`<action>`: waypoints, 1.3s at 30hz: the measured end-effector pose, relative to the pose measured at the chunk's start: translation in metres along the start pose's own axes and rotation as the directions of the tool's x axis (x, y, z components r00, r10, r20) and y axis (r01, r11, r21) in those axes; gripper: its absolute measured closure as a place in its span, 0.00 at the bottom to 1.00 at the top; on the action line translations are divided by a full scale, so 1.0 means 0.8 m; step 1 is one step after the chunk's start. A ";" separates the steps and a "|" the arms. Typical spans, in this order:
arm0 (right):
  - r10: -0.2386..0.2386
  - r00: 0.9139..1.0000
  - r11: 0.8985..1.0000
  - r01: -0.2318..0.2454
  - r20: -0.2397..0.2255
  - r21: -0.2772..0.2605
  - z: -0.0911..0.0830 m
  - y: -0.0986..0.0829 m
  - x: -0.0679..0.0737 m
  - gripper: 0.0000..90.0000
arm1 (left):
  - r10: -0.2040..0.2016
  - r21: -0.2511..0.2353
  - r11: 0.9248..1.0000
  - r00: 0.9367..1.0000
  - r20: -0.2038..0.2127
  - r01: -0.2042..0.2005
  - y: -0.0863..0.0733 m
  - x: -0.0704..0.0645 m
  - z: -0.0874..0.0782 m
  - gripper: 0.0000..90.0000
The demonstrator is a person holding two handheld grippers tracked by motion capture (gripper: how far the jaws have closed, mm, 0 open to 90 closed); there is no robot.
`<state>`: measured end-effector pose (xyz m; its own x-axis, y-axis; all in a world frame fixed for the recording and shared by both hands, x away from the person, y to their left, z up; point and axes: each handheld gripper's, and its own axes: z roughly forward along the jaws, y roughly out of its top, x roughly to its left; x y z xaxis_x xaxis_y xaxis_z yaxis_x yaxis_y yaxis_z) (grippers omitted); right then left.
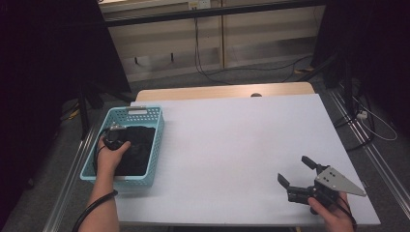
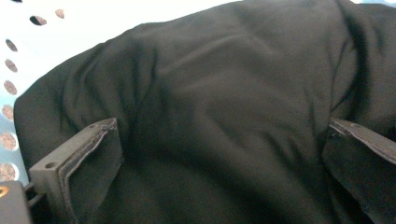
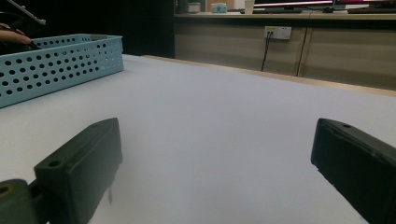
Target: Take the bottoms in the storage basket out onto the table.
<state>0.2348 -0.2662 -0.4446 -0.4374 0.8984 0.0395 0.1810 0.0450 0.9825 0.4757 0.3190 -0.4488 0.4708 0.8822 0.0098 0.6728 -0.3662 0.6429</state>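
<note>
Left gripper [image 1: 116, 137] reaching into blue basket [image 1: 153, 126], 2 jaws spread wide, pressing on black cloth [image 2: 219, 107], not yet pinching. Right gripper [image 1: 300, 171] hovering over white table [image 1: 241, 140], jaws released, gripping nothing.

A light blue perforated plastic basket [image 1: 153, 145] is sitting at the left edge of the white rectangular table [image 1: 232, 145]. A crumpled black cloth [image 1: 138, 150] is lying inside it. The left gripper [image 2: 219, 154] is reaching down into the basket, its jaws resting spread apart on the cloth. The right gripper [image 1: 296, 173] is hovering over the table's near right corner, well apart from the basket.
</note>
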 end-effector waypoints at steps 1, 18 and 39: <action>-0.004 1.000 1.000 0.004 0.000 0.001 0.000 0.000 0.000 0.02 | -0.007 -0.007 1.000 1.000 0.002 0.007 -0.001 0.000 0.001 0.00; -0.003 1.000 1.000 0.003 -0.015 -0.007 0.000 0.002 0.003 0.02 | -0.100 -0.026 0.995 0.995 0.012 0.100 -0.005 -0.008 0.007 0.00; -0.044 0.998 0.999 0.044 -0.045 0.003 0.004 0.005 0.010 0.02 | -0.236 0.087 0.971 0.955 0.180 0.224 0.021 -0.034 0.003 0.72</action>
<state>0.2352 -0.2574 -0.4407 -0.4838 0.8751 0.0040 0.1640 0.0861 0.9827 0.4753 0.2885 -0.4402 0.3932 0.8757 -0.2802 0.8080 -0.1836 0.5599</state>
